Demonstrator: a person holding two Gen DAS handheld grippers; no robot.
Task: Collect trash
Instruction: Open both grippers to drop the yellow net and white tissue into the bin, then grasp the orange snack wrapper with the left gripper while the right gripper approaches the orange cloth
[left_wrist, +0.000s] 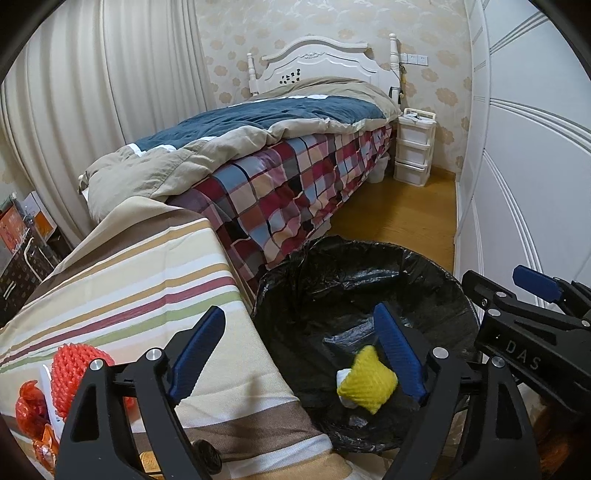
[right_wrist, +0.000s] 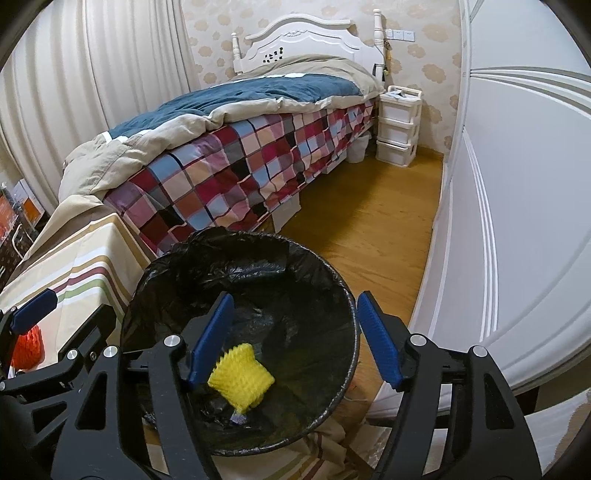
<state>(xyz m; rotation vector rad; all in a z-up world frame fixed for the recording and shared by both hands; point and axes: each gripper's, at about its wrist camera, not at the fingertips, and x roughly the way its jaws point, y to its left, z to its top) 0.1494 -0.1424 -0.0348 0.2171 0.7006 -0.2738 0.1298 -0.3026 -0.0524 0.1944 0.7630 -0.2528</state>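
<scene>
Left wrist view: the left gripper (left_wrist: 299, 354) fills the foreground, its blue-padded jaws spread wide with nothing between the pads, straddling the edge of the striped tablecloth (left_wrist: 155, 280) and the bin liner (left_wrist: 332, 280). A yellow foam net (left_wrist: 367, 384) with a scrap of white paper (left_wrist: 342, 376) beside it appears inside the bin (blurred, so whether it has settled is unclear). On the cloth at lower left, an orange foam net (left_wrist: 75, 373) and orange wrappers (left_wrist: 31, 406) remain uncollected. The right gripper (left_wrist: 532, 295) shows at the right edge. Right wrist view: the right gripper (right_wrist: 295, 339) likewise stands released and empty above the lined bin (right_wrist: 347, 295), the yellow foam net (right_wrist: 242, 376) lying below its left pad. The orange foam net (right_wrist: 29, 345) is partly visible on the cloth. Judged progress: one drop done, the orange items still to collect.
</scene>
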